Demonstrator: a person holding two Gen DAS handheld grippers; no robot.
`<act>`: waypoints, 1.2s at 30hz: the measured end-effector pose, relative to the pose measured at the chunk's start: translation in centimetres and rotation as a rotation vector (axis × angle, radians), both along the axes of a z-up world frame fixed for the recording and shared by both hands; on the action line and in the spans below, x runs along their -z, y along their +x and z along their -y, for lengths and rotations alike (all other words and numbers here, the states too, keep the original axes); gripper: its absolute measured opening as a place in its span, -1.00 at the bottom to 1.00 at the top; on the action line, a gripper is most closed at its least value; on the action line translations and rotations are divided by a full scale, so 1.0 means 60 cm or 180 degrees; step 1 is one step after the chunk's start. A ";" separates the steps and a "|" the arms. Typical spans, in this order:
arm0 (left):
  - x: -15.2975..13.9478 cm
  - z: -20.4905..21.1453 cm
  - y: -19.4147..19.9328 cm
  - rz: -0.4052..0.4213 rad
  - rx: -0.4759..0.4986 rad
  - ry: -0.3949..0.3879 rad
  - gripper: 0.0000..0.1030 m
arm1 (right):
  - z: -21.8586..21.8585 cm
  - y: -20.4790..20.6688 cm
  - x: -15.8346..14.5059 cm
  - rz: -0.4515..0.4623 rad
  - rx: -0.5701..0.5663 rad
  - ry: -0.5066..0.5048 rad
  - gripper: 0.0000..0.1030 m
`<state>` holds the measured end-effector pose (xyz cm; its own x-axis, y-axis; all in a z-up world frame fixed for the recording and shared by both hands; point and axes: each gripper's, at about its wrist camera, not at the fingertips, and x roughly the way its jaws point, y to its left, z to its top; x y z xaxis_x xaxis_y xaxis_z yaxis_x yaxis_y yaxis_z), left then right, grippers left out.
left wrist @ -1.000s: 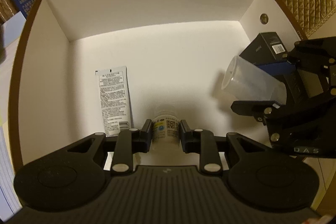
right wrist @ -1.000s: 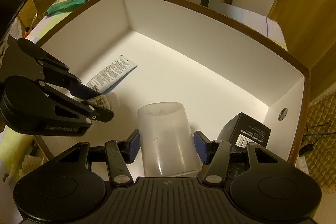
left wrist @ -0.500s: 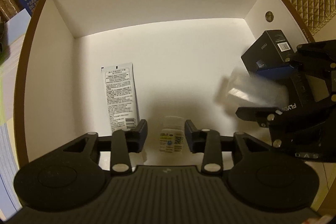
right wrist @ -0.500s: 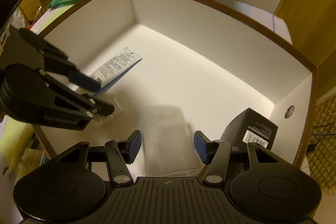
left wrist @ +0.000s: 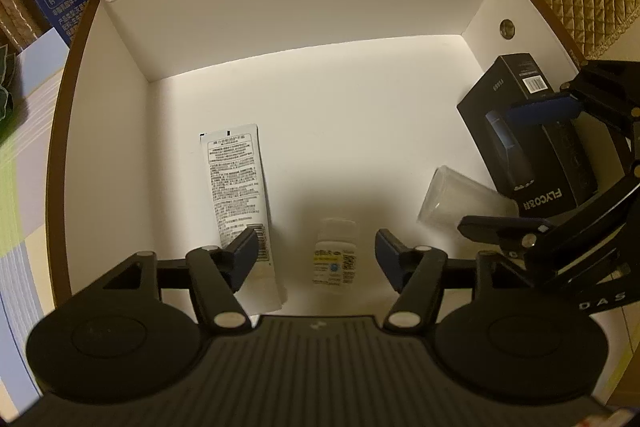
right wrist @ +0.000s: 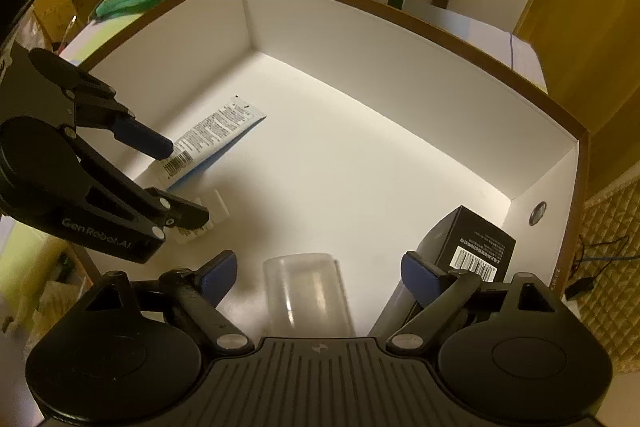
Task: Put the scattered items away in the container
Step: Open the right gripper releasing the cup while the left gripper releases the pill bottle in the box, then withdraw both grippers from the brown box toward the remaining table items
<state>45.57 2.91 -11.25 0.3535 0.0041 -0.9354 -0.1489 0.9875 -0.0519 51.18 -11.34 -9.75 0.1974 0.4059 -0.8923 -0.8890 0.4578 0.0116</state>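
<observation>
Now | left tool (left wrist: pixel 316 253) wide, just opening | right tool (right wrist: pixel 318 273) likewise | black box (left wrist: pixel 532 143) reads "FLYCO"

Container: open box (left wrist: pixel 120 75), white inside, brown rim. On its floor, placed relative to the small white bottle (left wrist: pixel 335 254) lying on its side: white tube (left wrist: pixel 236 187), flat, just beside it on the left; clear plastic cup (left wrist: pixel 460 203), on its side, to the right; black carton (left wrist: pixel 520 131), beyond the cup, against the right wall
</observation>
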 end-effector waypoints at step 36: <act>-0.169 0.004 -0.169 0.0775 -0.0292 0.0278 0.40 | 0.168 -0.084 -0.138 0.0201 0.0842 0.0937 0.84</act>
